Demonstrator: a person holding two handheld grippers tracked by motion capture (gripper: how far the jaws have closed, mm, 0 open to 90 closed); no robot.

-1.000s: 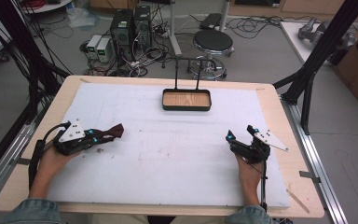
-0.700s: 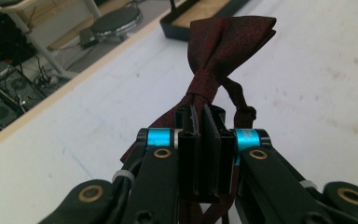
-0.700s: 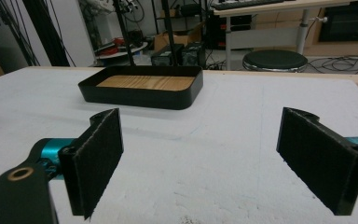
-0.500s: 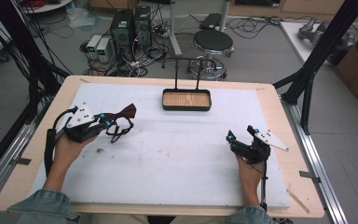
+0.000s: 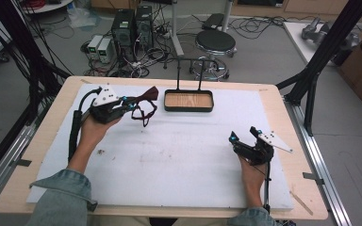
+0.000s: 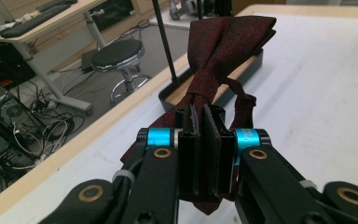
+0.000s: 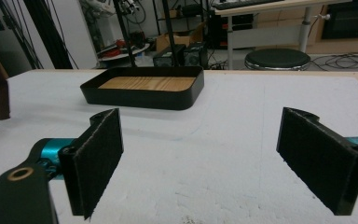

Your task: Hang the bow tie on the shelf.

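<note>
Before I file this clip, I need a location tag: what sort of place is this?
Probably a robotics or data-collection lab: desktop computers with tangled cables on the floor, a black metal frame around the white-topped table, and a hand-held left gripper with a camera.

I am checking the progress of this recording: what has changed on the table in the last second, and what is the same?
The left gripper carried the dark red bow tie up off the white mat and forward, toward the black tray; its jaws remain shut on it, the strap hanging below. The right gripper stayed in place, jaws open, and the tray did not move.
</note>
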